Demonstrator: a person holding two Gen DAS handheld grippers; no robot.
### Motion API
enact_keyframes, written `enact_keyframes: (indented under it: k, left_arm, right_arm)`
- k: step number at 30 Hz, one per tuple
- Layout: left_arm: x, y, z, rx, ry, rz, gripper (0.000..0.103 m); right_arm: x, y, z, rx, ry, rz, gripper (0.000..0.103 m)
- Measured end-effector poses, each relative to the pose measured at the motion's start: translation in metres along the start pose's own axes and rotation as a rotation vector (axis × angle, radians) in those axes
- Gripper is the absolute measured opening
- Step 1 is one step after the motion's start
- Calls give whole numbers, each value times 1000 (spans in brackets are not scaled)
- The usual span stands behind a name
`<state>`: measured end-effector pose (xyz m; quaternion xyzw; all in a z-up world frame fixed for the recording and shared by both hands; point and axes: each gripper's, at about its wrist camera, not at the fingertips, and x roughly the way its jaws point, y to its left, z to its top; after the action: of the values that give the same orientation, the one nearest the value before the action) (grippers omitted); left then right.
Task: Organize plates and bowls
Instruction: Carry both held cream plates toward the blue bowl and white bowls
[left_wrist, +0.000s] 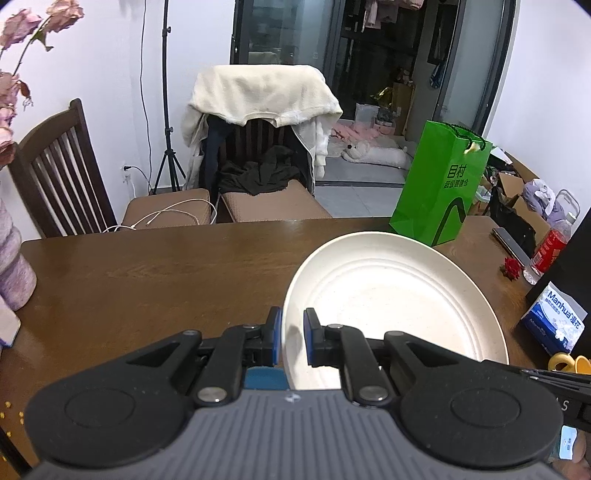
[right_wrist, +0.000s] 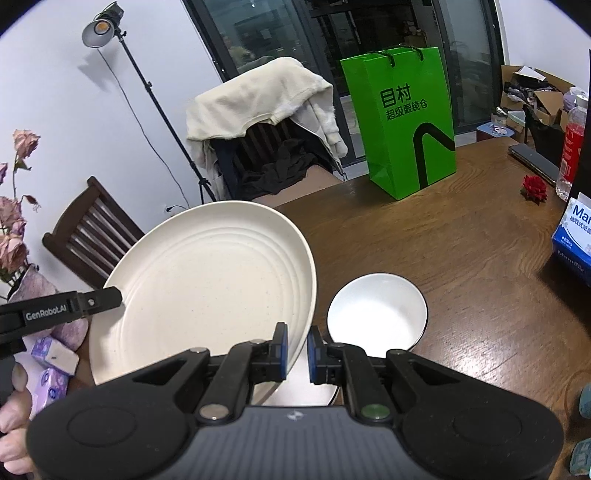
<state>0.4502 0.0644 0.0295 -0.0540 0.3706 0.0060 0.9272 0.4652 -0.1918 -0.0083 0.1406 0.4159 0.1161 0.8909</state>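
Note:
A large cream plate with ringed grooves is held tilted above the brown table. My left gripper is shut on its left rim. In the right wrist view the same plate fills the left half, and my right gripper has its jaws around the plate's right rim with a small gap showing. The left gripper's finger reaches in over the plate's left edge. A white bowl sits on the table just right of the plate, beyond the right gripper.
A green paper bag stands at the table's far edge. A blue tissue pack, a red-labelled bottle, a red rose and a dark flat device lie at the right. Chairs stand behind the table. Purple vase with flowers at left.

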Motion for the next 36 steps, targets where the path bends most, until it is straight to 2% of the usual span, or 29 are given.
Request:
enact_keyframes:
  k: [21, 36]
  left_arm:
    - [-59, 8, -47, -32, -20, 10, 13]
    - [-86, 5, -84, -46, -12, 6, 13]
  right_arm:
    - [-49, 12, -50, -43, -8, 30, 11]
    - [-75, 11, -87, -61, 0, 36, 11]
